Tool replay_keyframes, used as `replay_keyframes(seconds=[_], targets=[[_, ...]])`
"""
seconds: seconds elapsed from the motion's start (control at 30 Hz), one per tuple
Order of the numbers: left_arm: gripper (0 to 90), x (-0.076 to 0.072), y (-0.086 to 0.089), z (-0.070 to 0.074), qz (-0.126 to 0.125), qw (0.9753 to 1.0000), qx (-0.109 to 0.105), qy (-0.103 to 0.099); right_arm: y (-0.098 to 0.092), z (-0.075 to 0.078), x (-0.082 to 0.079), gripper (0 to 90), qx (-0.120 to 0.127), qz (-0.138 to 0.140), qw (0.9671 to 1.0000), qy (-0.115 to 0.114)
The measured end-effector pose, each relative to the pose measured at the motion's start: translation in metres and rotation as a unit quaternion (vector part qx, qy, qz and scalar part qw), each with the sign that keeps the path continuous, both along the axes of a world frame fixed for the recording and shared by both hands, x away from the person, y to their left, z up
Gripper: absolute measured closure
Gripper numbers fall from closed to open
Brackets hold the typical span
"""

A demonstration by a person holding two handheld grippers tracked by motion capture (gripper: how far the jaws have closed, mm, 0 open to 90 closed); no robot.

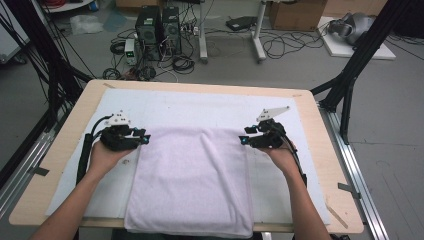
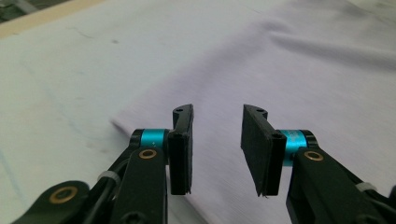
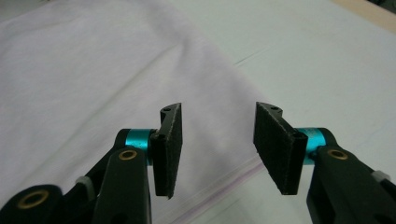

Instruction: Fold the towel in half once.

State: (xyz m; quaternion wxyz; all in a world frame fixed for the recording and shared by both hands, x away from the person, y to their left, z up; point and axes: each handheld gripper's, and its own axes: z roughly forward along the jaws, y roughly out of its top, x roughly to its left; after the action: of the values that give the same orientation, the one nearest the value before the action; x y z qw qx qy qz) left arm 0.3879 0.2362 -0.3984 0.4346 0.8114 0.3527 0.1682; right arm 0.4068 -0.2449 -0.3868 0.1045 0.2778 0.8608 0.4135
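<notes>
Nearest the high camera we note the person's two forearms entering from the bottom edge, each hand wrapped round a gripper. We record a pale lilac towel (image 1: 192, 182) lying flat in a folded rectangle on a white mat (image 1: 200, 107) that covers most of the wooden table (image 1: 75, 125); the towel's near edge reaches the table's front edge, and its far edge lies between the two grippers. We find the left gripper (image 1: 145, 139) at the towel's far left corner, its tips at the cloth's edge. In the left gripper view, the left gripper (image 2: 217, 149) has its jaws parted by a moderate gap with nothing between the pads; the towel's corner and left edge lie beneath and beyond them, with bare mat to the side. We cannot tell from this view whether the pads touch the cloth. We find the right gripper (image 1: 243, 140) at the towel's far right corner in the high view. In the right gripper view, the right gripper (image 3: 217, 149) likewise has its jaws apart, somewhat wider, and empty; the towel's hemmed edge runs diagonally under them, with mat beyond. Past the table's far side we log computer towers (image 1: 157, 27) and loose cables on the grey floor.
</notes>
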Motion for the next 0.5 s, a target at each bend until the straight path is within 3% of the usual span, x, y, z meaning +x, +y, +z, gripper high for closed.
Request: replay_keyframes(seconds=[0.1, 0.23, 0.3, 0.43, 0.5], targets=[[60.1, 0.022, 0.003, -0.009, 0.025, 0.9994, 0.008, 0.023, 0.001, -0.005, 0.017, 49.7, -0.003, -0.013, 0.9999, -0.001], [51.2, 0.036, 0.003, -0.025, 0.045, 0.9983, 0.000, 0.037, 0.001, -0.022, 0.031, 46.5, -0.009, -0.026, 0.9995, 0.015], [42.6, 0.040, 0.000, -0.032, 0.058, 0.9973, 0.004, 0.045, 0.002, -0.031, 0.036, 44.9, -0.021, -0.030, 0.9990, 0.023], [42.7, 0.045, -0.003, -0.045, 0.064, 0.9951, 0.021, 0.072, 0.003, -0.046, 0.044, 42.7, -0.020, -0.047, 0.9977, 0.045], [46.2, 0.045, -0.004, -0.045, 0.069, 0.9952, 0.028, 0.064, 0.006, -0.052, 0.047, 43.5, -0.023, -0.044, 0.9974, 0.052]])
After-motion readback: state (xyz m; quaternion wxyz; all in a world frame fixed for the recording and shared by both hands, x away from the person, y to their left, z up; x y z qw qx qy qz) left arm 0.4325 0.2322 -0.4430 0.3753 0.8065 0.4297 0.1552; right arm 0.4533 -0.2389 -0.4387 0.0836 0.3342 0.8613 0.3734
